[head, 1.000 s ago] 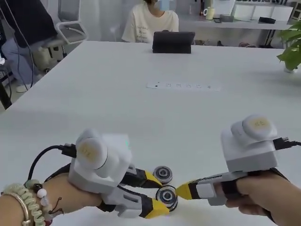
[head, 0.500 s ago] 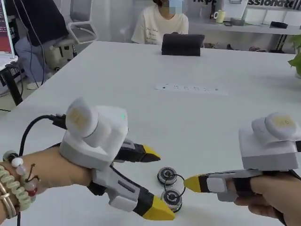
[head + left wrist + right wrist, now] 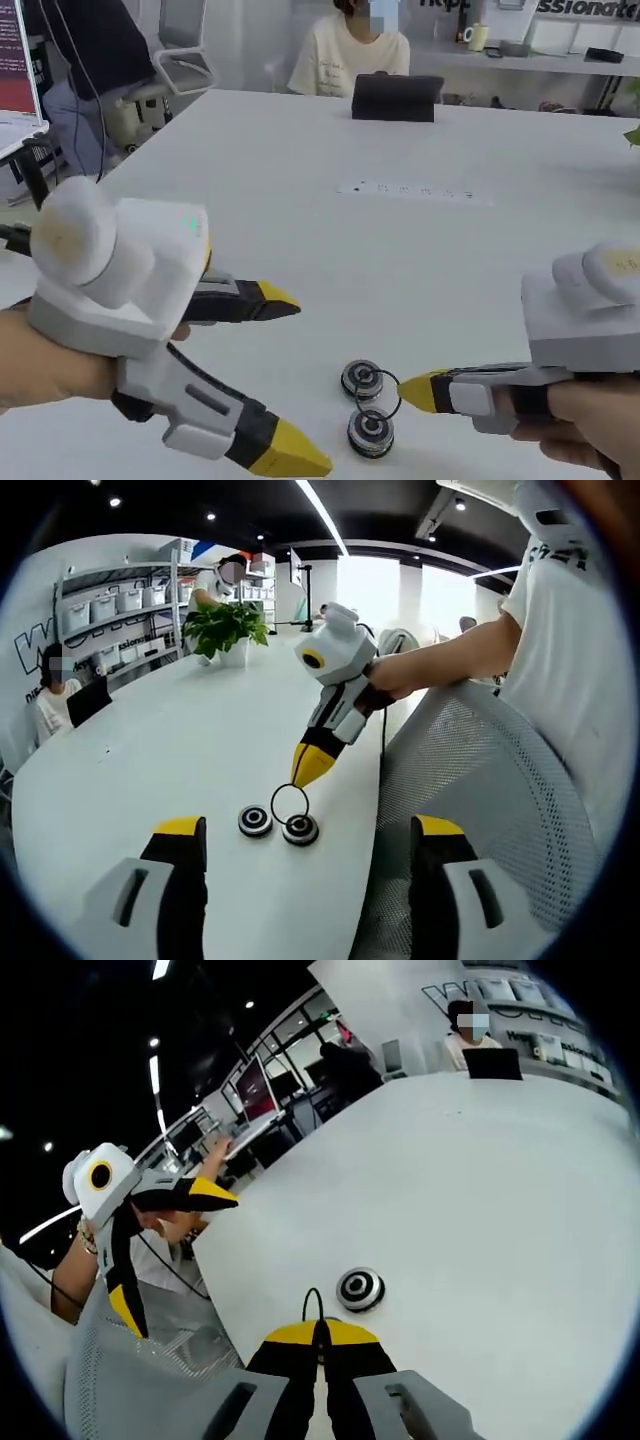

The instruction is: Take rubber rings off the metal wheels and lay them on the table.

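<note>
Rubber ring point(image 3: 272, 802), thin and black, stands as a loop over one of the two metal wheels point(image 3: 299, 829) on the white table point(image 3: 300, 180). The right gripper point(image 3: 408, 390) pinches its top, jaws pressed together on it. Whether its lower edge is free of the wheel, I cannot tell. The left gripper point(image 3: 303, 383) hangs above the table, jaws spread wide, gripping nothing. The ring looks light, soft and stretchy, apt to cling; the wheel looks hard and likely to lift along, so it wants steadying by its rim.

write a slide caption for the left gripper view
Yellow-tipped right gripper pinches a thin black rubber ring beside two round metal wheels on a white table.
</note>
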A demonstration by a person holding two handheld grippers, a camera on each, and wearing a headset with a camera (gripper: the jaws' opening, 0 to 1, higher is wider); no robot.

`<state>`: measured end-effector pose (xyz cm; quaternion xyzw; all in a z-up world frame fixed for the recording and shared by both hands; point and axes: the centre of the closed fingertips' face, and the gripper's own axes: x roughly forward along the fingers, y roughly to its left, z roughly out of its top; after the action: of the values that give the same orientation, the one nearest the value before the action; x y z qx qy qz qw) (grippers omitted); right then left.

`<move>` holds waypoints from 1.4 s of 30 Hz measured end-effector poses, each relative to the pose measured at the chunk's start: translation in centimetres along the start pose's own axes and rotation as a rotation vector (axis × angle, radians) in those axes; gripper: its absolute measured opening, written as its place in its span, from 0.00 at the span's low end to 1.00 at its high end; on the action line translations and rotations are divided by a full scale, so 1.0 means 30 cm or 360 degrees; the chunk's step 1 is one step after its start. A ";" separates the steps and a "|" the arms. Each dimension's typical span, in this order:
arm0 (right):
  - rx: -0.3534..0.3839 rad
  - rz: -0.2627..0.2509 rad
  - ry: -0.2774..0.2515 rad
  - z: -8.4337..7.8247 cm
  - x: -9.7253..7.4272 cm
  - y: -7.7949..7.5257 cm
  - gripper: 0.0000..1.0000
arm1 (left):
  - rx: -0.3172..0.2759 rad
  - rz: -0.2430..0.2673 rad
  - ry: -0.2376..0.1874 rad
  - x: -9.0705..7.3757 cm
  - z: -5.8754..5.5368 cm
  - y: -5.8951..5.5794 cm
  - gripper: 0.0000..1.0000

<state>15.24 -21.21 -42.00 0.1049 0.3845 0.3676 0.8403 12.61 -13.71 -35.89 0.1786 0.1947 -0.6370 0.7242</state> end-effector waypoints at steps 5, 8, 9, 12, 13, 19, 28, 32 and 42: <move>0.0009 0.0005 -0.0013 0.005 -0.004 0.000 0.00 | -0.0023 0.0085 0.0040 -0.035 -0.054 0.008 0.83; 0.0011 0.0007 -0.0019 0.008 -0.006 0.001 0.00 | -0.0045 0.0119 0.0047 -0.048 -0.081 0.006 0.82; 0.0012 0.0010 -0.0021 0.009 -0.006 0.001 0.00 | -0.0057 0.0130 0.0049 -0.051 -0.091 0.005 0.82; 0.0012 0.0015 -0.0026 0.012 -0.007 0.004 0.00 | -0.0081 0.0144 0.0037 -0.054 -0.108 -0.004 0.82; 0.0011 0.0015 -0.0026 0.012 -0.007 0.005 0.00 | -0.0093 0.0151 0.0033 -0.055 -0.113 -0.004 0.82; 0.0014 0.0023 -0.0042 0.020 -0.013 0.012 0.00 | -0.0154 0.0180 0.0010 -0.052 -0.134 -0.006 0.81; 0.0022 0.0029 -0.0063 0.029 -0.017 0.019 0.00 | -0.0209 0.0231 -0.0009 -0.063 -0.158 -0.005 0.80; 0.0031 0.0037 -0.0081 0.037 -0.021 0.022 0.00 | -0.0214 0.0236 0.0003 -0.062 -0.171 -0.010 0.80; 0.0066 0.0092 -0.0163 0.081 -0.028 0.058 0.00 | -0.0254 0.0291 -0.0076 -0.075 -0.154 0.005 0.78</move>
<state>15.68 -20.30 -39.07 0.1520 0.3452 0.3779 0.8455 12.24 -9.45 -38.71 0.1222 0.2103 -0.5548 0.7956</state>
